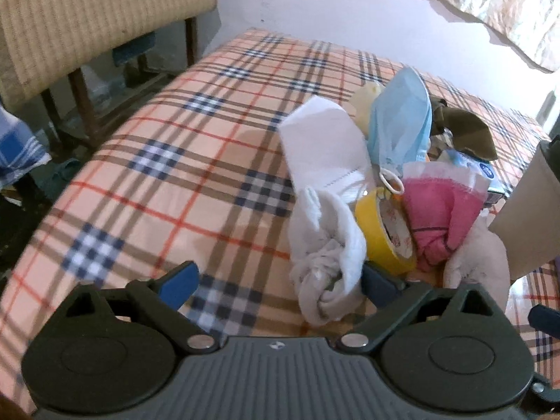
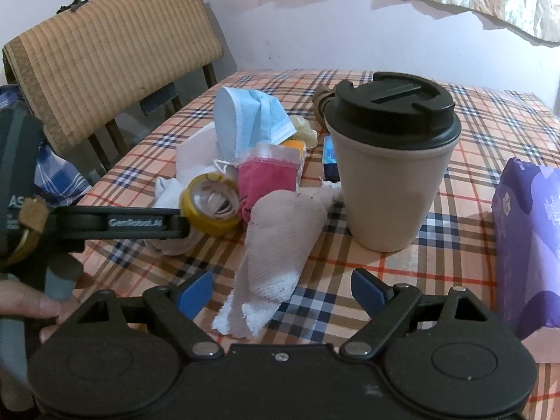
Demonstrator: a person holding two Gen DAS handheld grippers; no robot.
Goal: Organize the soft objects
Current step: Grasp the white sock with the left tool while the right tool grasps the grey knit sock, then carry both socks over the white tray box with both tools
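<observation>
A heap of soft things lies on the plaid tablecloth [image 1: 175, 175]. My left gripper [image 1: 278, 283] stands open over the cloth. A rolled white sock [image 1: 325, 266] lies between its fingers, close against the right one and well clear of the left. Behind the sock are a white folded cloth [image 1: 322, 143], a blue face mask [image 1: 399, 119] and a pink sock [image 1: 441, 220]. My right gripper [image 2: 280, 290] is open too. A pale pink-white sock [image 2: 280, 241] lies between its pads with a gap on each side.
A yellow tape roll [image 1: 381, 234] sits in the heap. A beige cup with a black lid [image 2: 392, 168] stands just right of the pale sock, and a purple tissue pack [image 2: 528, 241] lies further right. A wicker-backed chair [image 2: 105, 52] stands at the table's far left.
</observation>
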